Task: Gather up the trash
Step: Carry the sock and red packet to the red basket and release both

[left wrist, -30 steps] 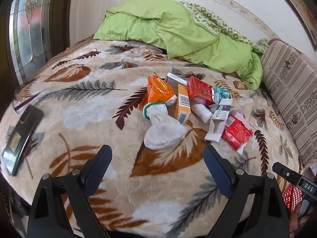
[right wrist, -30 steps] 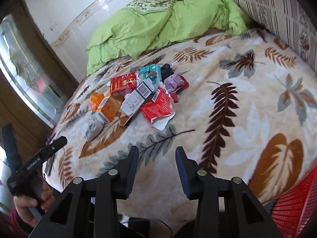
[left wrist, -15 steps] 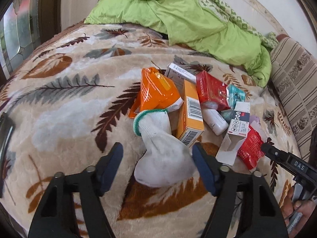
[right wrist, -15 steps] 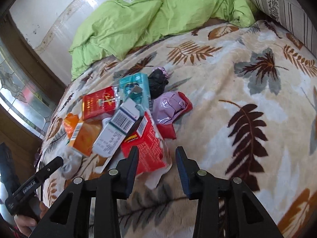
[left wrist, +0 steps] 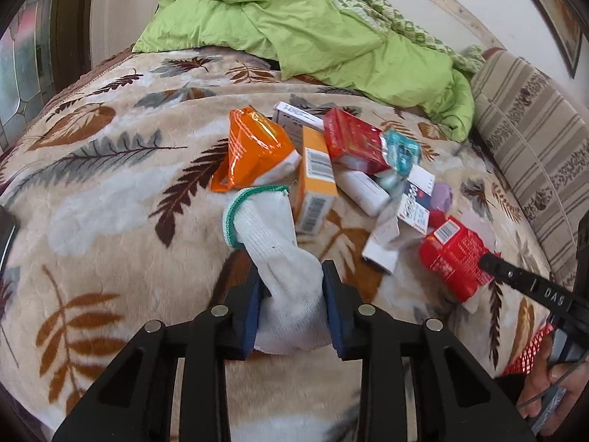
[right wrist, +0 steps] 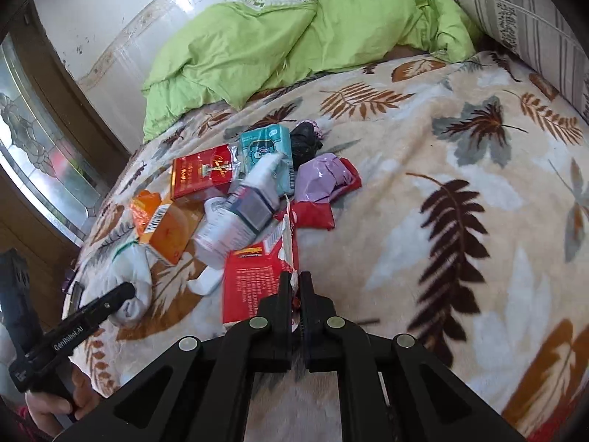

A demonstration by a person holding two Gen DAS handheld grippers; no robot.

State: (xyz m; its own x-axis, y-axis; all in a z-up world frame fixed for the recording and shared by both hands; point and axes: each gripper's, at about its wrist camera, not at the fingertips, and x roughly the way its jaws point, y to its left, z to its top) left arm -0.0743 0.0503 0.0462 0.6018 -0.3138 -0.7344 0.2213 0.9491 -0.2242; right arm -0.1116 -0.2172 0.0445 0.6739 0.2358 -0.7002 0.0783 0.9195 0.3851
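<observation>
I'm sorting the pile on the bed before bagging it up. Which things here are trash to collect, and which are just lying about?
Trash to collect:
- white sock, left gripper closing on it
- red wrapper, pinched in right gripper
- orange bag
- orange box
- red box
- teal carton

Lying about:
- green quilt
- striped cushion
- leaf blanket

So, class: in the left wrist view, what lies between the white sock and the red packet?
In the left wrist view, a white carton lies flat on the bare leaf-print blanket between the sock and the red packet.
</observation>
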